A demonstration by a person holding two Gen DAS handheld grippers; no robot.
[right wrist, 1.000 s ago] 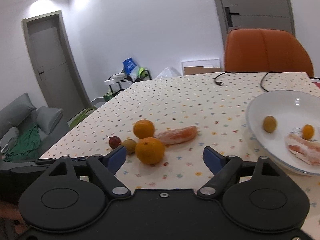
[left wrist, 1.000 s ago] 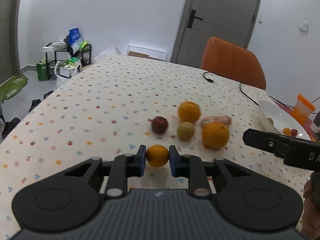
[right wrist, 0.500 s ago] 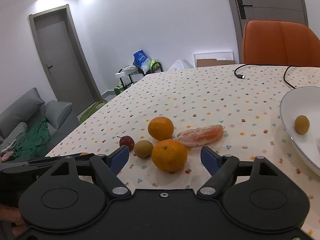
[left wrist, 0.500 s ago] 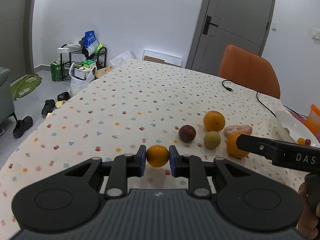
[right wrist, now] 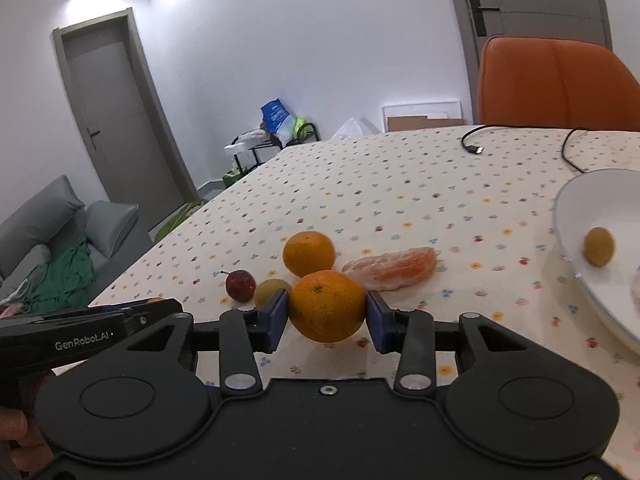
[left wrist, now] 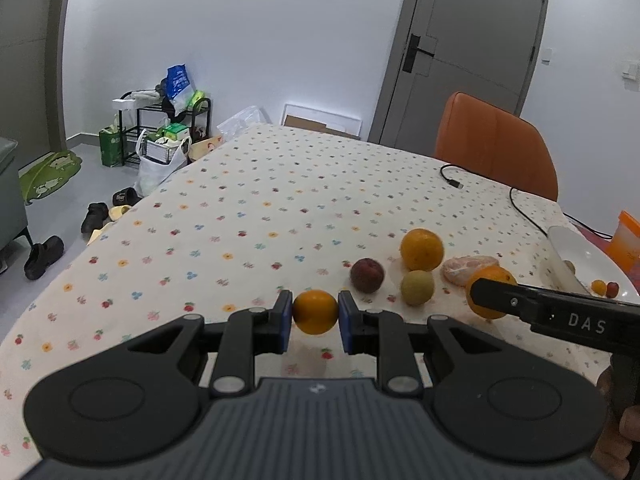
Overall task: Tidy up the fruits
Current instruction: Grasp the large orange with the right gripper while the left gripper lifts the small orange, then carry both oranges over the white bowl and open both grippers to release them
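Note:
My left gripper is shut on a small orange, held just above the flowered tablecloth. My right gripper has its blue pads pressed on both sides of a large orange. Behind it lie a second orange, a peeled citrus piece, a dark red fruit and a yellow-green fruit. A white plate at the right holds a small yellow fruit. In the left wrist view the right gripper's body partly hides the large orange.
A black cable trails over the far side of the table, in front of an orange chair. An orange cup stands beyond the plate. The table's left edge drops to a floor with shoes and a rack.
My right gripper moved in around the large orange and went from wide open to shut on it. My left gripper kept hold of the small orange while its view swung slightly left.

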